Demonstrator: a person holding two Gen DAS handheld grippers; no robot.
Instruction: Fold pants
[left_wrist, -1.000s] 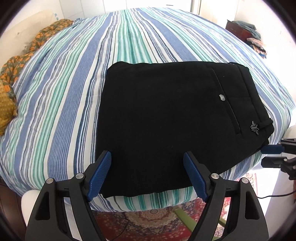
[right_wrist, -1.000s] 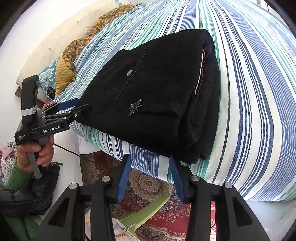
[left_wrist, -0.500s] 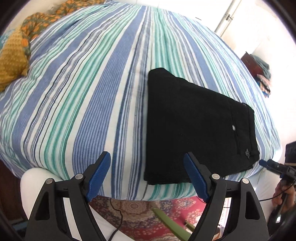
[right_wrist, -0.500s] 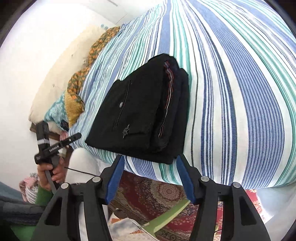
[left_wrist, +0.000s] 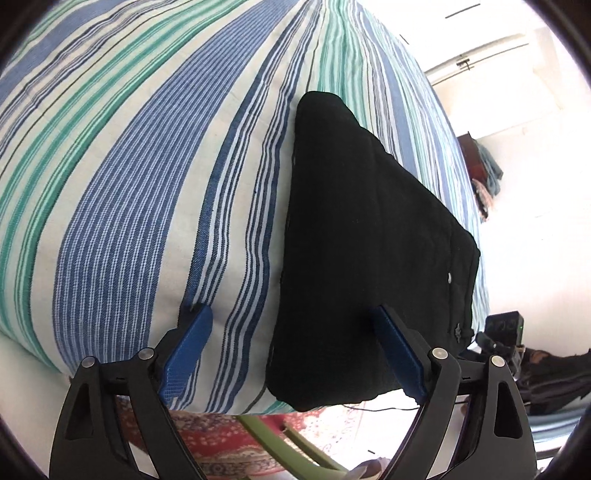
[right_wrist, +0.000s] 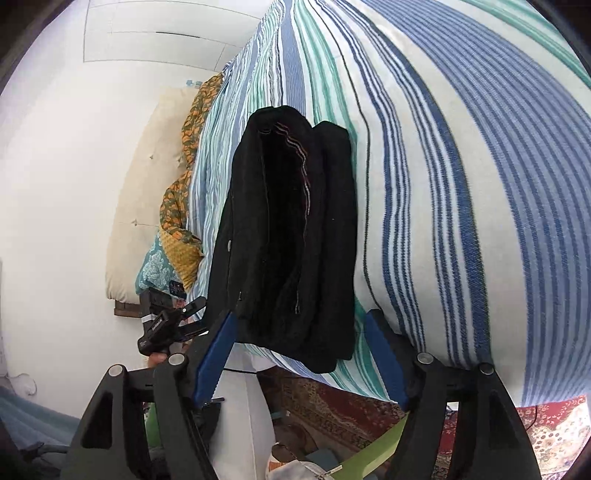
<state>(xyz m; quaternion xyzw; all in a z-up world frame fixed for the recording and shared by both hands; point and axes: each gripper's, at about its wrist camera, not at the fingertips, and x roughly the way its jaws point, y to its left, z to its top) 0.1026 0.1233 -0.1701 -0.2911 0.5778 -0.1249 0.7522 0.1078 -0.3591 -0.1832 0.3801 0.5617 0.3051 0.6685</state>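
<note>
The black pants (left_wrist: 369, 236) lie folded into a flat rectangle near the front edge of the striped bed (left_wrist: 129, 184). My left gripper (left_wrist: 295, 350) is open and empty, low at the bed's edge, with the pants' left front corner between its blue pads. In the right wrist view the pants (right_wrist: 291, 236) show edge-on as stacked layers. My right gripper (right_wrist: 299, 354) is open and empty, its pads on either side of the stack's near end. The left gripper (right_wrist: 170, 325) also shows at the pants' far side.
A red patterned rug (right_wrist: 554, 424) and a green object (left_wrist: 295, 443) lie on the floor below the bed's edge. Orange patterned cloth and a cream pillow (right_wrist: 147, 184) sit at the head of the bed. A dark cabinet with clothes (left_wrist: 480, 166) stands by the far wall.
Both grippers have dropped low to the bed's edge and swung outward to the pants' opposite ends. The right gripper's jaws have widened. The pants have not moved.
</note>
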